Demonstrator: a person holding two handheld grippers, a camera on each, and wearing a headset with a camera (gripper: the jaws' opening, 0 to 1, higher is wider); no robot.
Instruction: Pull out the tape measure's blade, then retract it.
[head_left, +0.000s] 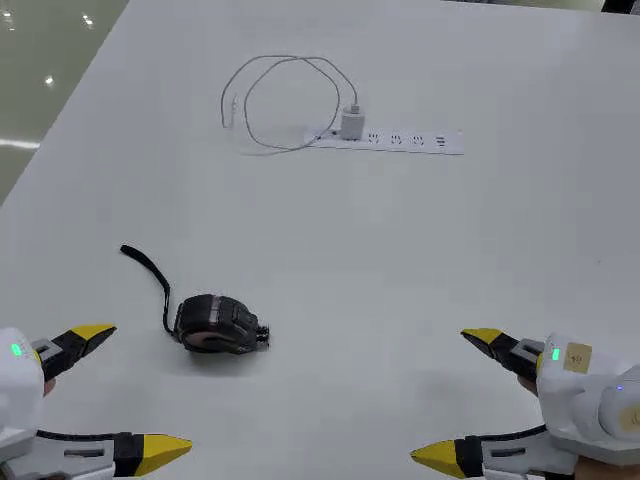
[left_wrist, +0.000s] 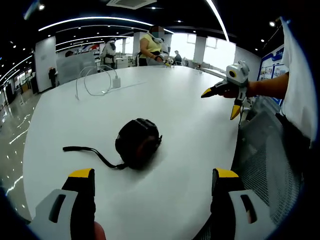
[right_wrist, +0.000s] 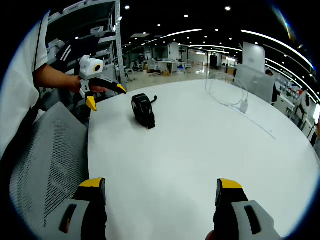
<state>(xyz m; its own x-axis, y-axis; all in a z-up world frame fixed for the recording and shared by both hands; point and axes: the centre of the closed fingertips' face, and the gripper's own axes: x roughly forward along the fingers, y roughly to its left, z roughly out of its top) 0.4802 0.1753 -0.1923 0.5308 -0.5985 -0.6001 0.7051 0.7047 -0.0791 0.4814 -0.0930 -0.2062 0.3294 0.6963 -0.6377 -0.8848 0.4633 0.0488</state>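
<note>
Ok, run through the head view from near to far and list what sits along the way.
left gripper and right gripper, level with each other at the near edge → tape measure → power strip

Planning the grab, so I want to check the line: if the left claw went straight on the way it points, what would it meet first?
The tape measure: it lies almost dead ahead of the open left claw, slightly left of centre, with nothing between them. The fisheye view makes depth uncertain.
</note>
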